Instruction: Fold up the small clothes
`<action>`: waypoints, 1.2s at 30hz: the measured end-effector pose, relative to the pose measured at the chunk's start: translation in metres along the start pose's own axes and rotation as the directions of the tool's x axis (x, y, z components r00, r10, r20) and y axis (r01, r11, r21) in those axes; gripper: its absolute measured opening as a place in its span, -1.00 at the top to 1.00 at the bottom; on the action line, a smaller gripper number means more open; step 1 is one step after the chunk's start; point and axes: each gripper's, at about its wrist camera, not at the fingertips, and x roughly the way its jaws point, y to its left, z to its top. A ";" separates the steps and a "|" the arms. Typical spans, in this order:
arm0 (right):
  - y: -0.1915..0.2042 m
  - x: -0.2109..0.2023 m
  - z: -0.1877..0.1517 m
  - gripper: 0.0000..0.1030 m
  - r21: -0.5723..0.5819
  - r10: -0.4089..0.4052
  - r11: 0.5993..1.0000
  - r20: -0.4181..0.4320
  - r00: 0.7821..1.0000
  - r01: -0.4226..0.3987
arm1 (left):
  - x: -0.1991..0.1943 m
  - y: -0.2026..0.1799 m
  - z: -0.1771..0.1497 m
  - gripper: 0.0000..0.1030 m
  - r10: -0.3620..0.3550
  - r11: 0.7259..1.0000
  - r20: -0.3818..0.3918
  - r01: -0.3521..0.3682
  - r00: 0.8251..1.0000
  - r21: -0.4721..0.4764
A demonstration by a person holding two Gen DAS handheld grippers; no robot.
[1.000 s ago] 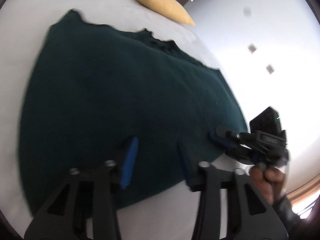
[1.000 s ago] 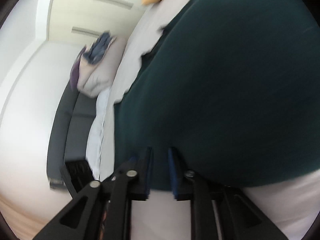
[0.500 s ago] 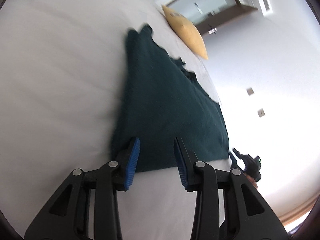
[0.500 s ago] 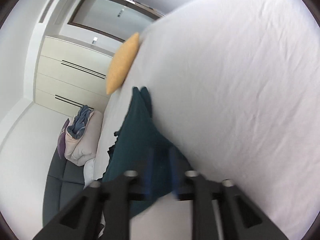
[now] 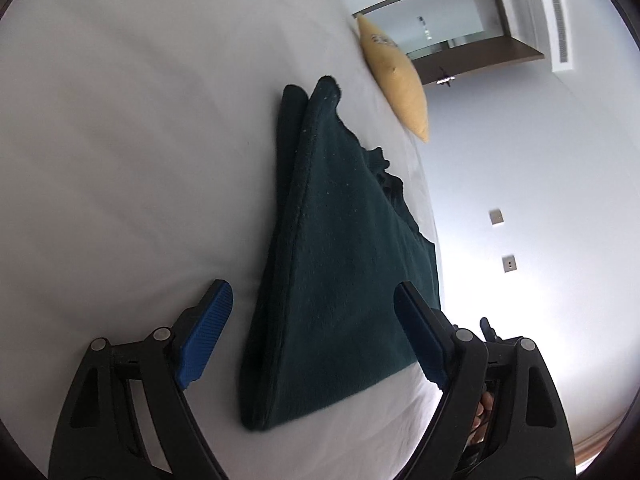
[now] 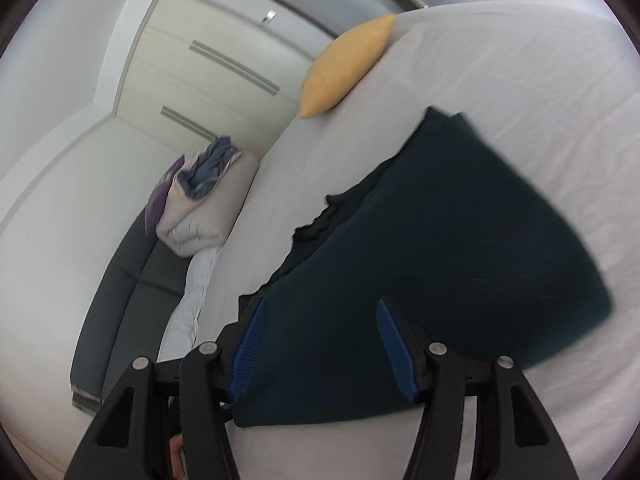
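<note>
Fleecy dark-green garment [image 5: 344, 264] lies folded on smooth white sheet [image 5: 120, 160], both tools' ribbed jaws just spread, empty.

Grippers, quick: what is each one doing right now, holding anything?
Left gripper: jaws open, just widened, nothing held; dark green garment lies on the bed.
Right gripper: jaws open, just widened, nothing held.

The garment [image 5: 340, 264] lies folded on the bed [image 5: 120, 140], running from bottom centre up to mid-frame in the left wrist view. The pillow [image 5: 394, 76] sits behind it, upper right, at the bed's edge. In the right wrist view, a bundle [image 6: 204, 196] rests on the sofa [image 6: 132, 288], left of the bed.
</note>
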 end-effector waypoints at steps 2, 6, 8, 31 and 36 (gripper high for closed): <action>0.013 0.013 -0.001 -0.18 -0.036 0.004 0.999 -0.034 0.999 -0.005 | 0.012 -0.002 0.009 -0.60 -0.004 1.000 -0.040 0.004 0.999 -0.006; 0.036 0.050 -0.001 -0.18 -0.079 0.018 0.997 -0.105 0.994 -0.027 | 0.034 -0.008 0.016 -0.59 -0.011 1.000 -0.124 0.013 0.992 0.018; 0.045 0.065 -0.003 -0.18 -0.094 0.026 0.995 -0.136 0.990 -0.039 | 0.041 -0.009 0.016 -0.59 -0.026 0.999 -0.147 0.030 0.989 0.022; 0.054 0.200 -0.024 0.11 -0.178 -0.103 0.983 -0.399 0.911 0.033 | 0.032 -0.001 -0.002 0.72 -0.092 0.994 -0.083 0.087 0.992 -0.071; 0.047 0.194 -0.019 0.12 -0.123 -0.023 0.992 -0.397 0.918 -0.029 | 0.037 -0.037 0.000 0.73 -0.074 0.997 -0.069 0.073 0.995 -0.021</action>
